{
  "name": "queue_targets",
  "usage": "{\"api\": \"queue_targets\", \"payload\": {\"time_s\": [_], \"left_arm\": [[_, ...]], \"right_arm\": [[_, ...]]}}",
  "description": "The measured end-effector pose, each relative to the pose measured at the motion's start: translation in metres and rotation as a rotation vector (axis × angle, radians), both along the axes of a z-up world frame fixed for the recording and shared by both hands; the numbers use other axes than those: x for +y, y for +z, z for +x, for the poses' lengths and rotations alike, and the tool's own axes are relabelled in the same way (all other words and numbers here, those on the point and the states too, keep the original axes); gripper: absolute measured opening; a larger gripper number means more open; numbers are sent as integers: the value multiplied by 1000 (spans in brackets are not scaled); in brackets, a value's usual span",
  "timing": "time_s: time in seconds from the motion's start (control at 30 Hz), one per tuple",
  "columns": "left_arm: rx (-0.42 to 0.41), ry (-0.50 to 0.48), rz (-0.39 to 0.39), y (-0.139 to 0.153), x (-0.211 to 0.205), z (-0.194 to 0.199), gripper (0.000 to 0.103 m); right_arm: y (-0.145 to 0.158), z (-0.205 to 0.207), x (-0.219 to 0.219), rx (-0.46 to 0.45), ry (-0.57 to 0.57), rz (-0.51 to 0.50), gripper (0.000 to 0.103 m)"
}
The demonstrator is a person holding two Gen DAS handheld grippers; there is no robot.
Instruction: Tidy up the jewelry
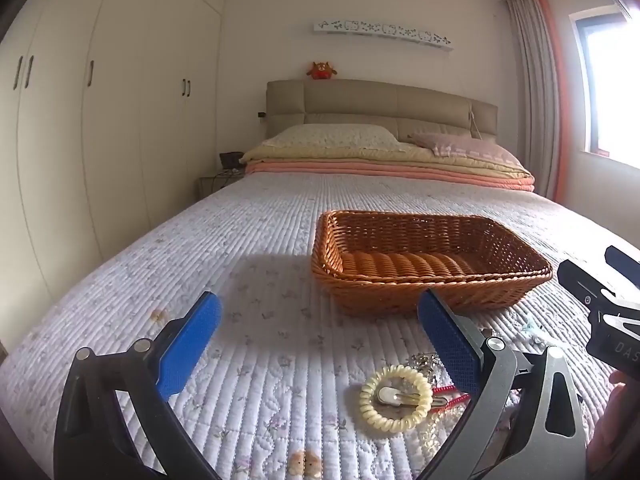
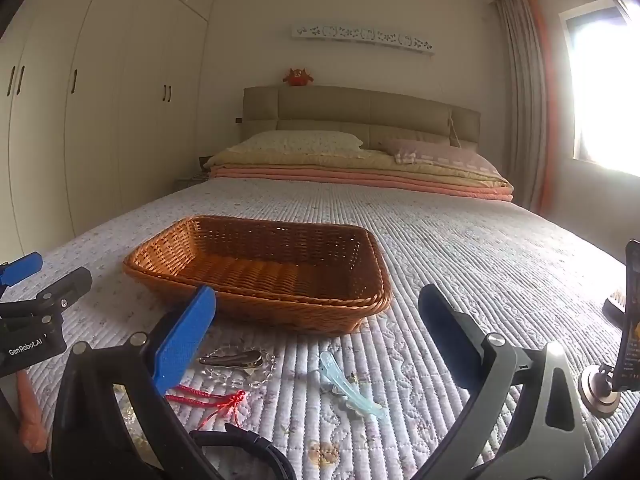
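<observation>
A brown wicker basket (image 1: 430,258) stands empty on the quilted bed, also in the right wrist view (image 2: 264,268). My left gripper (image 1: 320,344) is open, hovering above a cream coil hair tie (image 1: 396,400) with a metal clip inside it. A red cord (image 1: 450,396) lies beside its right finger. My right gripper (image 2: 316,332) is open above a light blue hair clip (image 2: 348,388), a clear bead bracelet (image 2: 240,364) with a dark clip on it, and a red knotted cord (image 2: 208,400). A black band (image 2: 248,446) lies at the lower edge.
The white quilt (image 1: 248,264) covers the bed, with pillows and folded blankets (image 1: 384,160) at the headboard. A phone on a stand (image 2: 624,344) is at the right. Wardrobes (image 1: 100,120) line the left wall. A window (image 1: 612,88) is at the right.
</observation>
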State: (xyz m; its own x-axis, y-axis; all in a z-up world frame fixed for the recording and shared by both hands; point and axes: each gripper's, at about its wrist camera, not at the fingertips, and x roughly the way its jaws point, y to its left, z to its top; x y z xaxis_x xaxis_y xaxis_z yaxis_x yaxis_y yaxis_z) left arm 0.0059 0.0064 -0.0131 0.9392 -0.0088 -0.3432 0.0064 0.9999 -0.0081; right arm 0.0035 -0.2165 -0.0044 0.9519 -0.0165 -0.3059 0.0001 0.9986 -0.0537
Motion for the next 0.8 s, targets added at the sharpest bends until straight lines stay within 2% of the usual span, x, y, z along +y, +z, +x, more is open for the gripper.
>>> {"api": "queue_targets", "payload": {"time_s": [0.8], "left_arm": [[7, -6, 2, 4, -2, -1, 96]], "right_arm": [[-2, 0, 2, -3, 2, 3, 97]]}}
